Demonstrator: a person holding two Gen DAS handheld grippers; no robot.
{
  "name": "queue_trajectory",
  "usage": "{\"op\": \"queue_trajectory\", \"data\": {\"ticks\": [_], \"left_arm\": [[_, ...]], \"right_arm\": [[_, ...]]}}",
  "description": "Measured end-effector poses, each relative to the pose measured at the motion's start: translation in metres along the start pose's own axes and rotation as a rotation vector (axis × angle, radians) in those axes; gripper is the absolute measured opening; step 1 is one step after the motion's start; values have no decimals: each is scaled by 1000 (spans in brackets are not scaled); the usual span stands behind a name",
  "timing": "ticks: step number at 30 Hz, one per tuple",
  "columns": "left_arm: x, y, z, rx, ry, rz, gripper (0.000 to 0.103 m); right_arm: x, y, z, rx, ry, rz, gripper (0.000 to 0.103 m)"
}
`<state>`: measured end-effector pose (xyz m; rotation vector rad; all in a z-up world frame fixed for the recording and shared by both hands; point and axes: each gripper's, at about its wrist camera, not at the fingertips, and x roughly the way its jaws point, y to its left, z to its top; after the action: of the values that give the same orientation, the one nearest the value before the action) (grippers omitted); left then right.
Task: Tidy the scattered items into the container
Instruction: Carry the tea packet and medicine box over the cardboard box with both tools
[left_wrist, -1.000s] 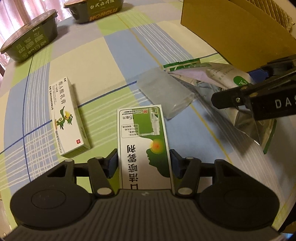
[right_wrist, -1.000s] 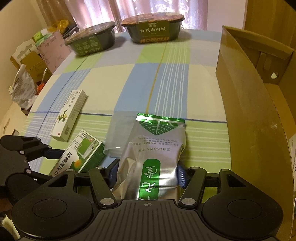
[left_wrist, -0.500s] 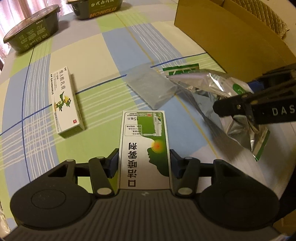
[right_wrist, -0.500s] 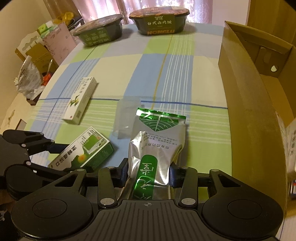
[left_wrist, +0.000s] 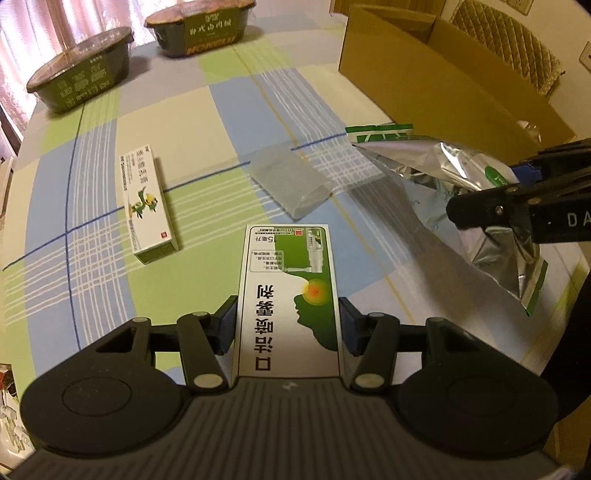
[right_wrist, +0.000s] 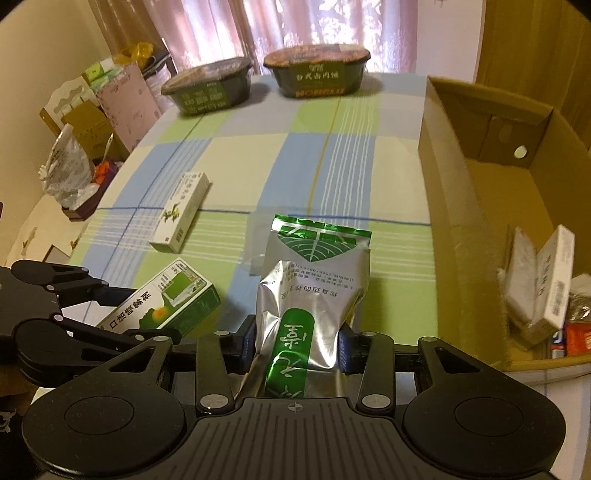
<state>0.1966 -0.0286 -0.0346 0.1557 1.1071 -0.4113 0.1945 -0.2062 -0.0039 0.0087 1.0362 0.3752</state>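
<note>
Foil pouch (right_wrist: 314, 291): silver, crinkled, with a green sealed top edge bearing a leaf-vein pattern and a green oval label with white characters near the lower end; held off the table, lower end pinched, top end pointing away from the camera, just left of the box wall.
Right gripper (right_wrist: 297, 345): jaws clenched on the pouch's lower part, blue pads pressing both sides so that the foil buckles between them.
Spray box (left_wrist: 290, 302): flat white and green carton, black characters along its length, a green head profile with an orange-red spot at the mouth, a small picture of a spray bottle at the far end; raised above the cloth.
Left gripper (left_wrist: 288, 325): jaws closed on the carton's long sides, near its close end.
Cardboard box (right_wrist: 461, 206): brown, open-topped, on the right side of the table; inside lie a white carton (right_wrist: 554, 280), a pale wrapped pack and small red and orange items at the near corner.
Ointment box (left_wrist: 147, 205): long white carton with a green bird-like figure and a green side, lying flat, well left of the pouch.
Clear plastic piece (left_wrist: 290, 184): translucent, lying flat between the ointment box and the pouch.
Tablecloth (left_wrist: 207, 107): plaid of green, blue and cream.
Food bowls: two dark sealed bowls (right_wrist: 208, 88) (right_wrist: 317, 70) at the far edge, by pink curtains.
</note>
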Motion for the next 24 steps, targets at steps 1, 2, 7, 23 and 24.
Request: {"op": "queue_trajectory", "data": {"ticks": [1,2,7,23,24], "left_arm": [[-4,-1,1,2,-6,1,50],[-8,-3,2,3,-12,3,50],[-27,-12,8,8,-46,3,50],[-68,-73,48,88,-181,-29,50],[-69,-78,52,93,-188,-36,50]], "right_arm": [[-4,0,1,1,-7,-2,44],[-9,-1,2,2,-14,-4,44],[-33,-4,6,4,-59,-15,44],[-111,-50,13,39,-185,-95,44],[-115,-55,12,42,-191,-101,44]]}}
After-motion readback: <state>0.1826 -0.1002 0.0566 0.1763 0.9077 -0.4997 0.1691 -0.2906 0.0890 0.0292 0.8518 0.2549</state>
